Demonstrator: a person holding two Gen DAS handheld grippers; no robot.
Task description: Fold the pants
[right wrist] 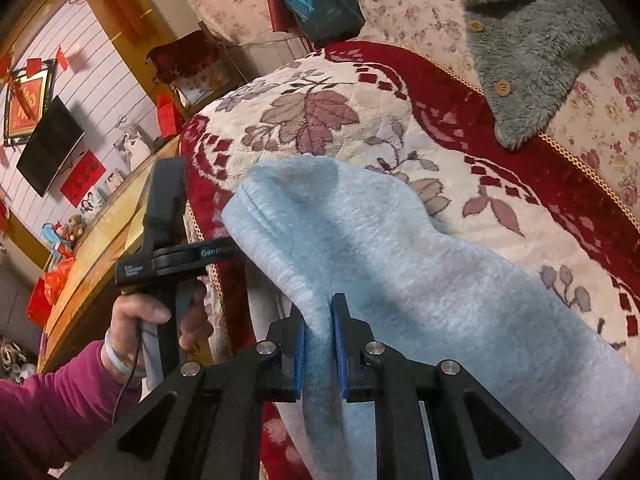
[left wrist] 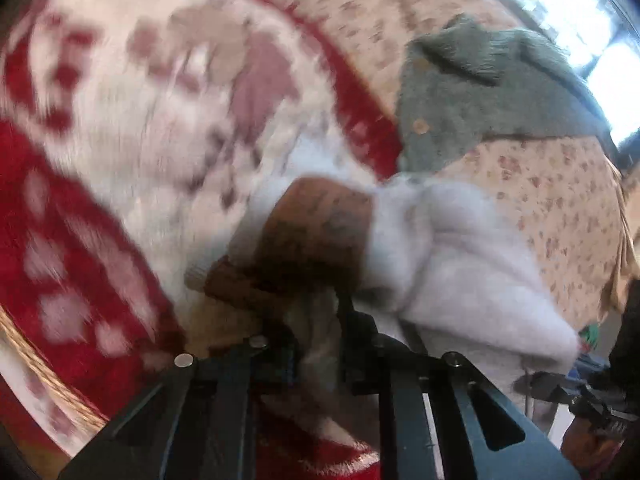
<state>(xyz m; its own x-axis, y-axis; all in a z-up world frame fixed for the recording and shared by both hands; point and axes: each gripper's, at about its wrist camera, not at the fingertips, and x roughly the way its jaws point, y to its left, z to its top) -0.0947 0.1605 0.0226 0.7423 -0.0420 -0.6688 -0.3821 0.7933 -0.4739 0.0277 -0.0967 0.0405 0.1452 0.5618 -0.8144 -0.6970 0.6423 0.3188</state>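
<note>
The pale blue-grey pants [right wrist: 380, 264] lie on a red and cream flowered blanket [right wrist: 320, 96]. In the right wrist view my right gripper [right wrist: 320, 340] is shut on a raised fold of the pants, its blue pads [right wrist: 299, 354] pressing the cloth from both sides. My left gripper [right wrist: 168, 216] stands at the pants' left edge, held by a hand in a magenta sleeve [right wrist: 60, 400]. The left wrist view is blurred. In it my left gripper [left wrist: 318, 320] is shut on pale pants cloth [left wrist: 448, 264], just below a brown patch [left wrist: 320, 228] on the cloth.
A grey fleece jacket [right wrist: 532, 48] with wooden buttons lies beyond the blanket on a flowered sheet [right wrist: 600, 120]; it also shows in the left wrist view [left wrist: 480, 92]. The blanket's edge drops off at the left beside a wooden cabinet [right wrist: 104, 232]. A television [right wrist: 48, 144] hangs on the wall.
</note>
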